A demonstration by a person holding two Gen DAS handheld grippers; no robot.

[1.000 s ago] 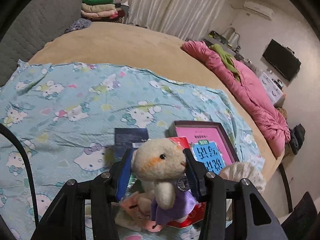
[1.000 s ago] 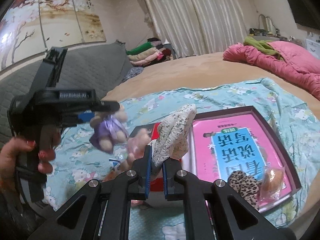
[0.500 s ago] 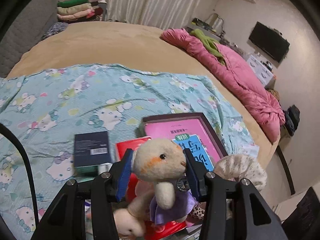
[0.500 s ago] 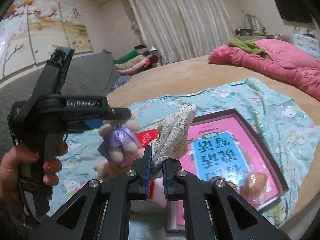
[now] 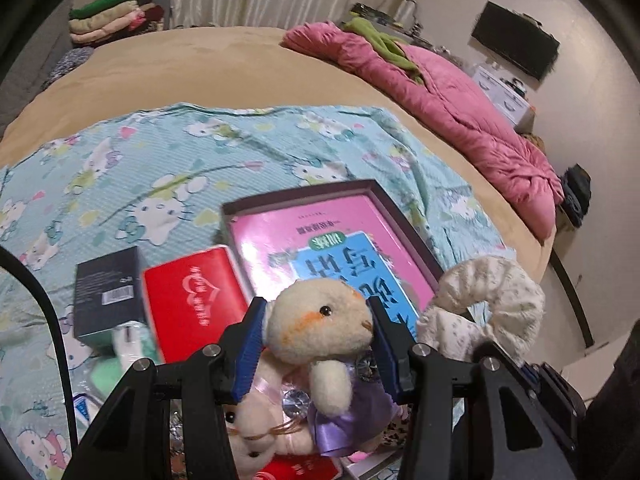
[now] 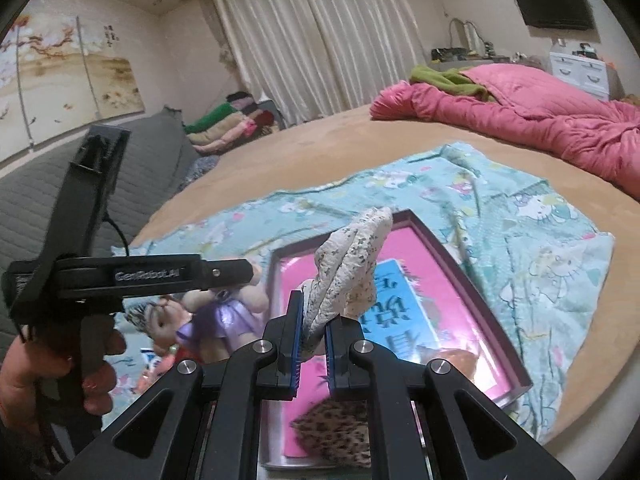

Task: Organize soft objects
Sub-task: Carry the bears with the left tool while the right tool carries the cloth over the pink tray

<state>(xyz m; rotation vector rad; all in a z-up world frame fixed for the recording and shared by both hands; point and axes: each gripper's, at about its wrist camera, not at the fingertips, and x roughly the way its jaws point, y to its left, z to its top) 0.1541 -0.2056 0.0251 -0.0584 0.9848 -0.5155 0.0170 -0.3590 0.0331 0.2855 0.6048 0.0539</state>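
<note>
My left gripper is shut on the head of a cream plush bunny in a purple dress, held in the air over the near end of the pink book tray. Seen from the right wrist, the same bunny hangs under the left gripper, which a hand holds. My right gripper is shut on a white speckled cloth scrunchie, raised above the tray. That scrunchie also shows at the right of the left wrist view. A second pale plush lies below the bunny.
A red packet and a dark box lie on the cartoon-cat blanket left of the tray. A leopard-print item and an orange wrapped piece rest in the tray. A pink quilt lies along the bed's far right.
Both grippers have travelled right across the blanket with their loads, so the tray now sits under them. The red packet and dark box have slid left in the left wrist view.
</note>
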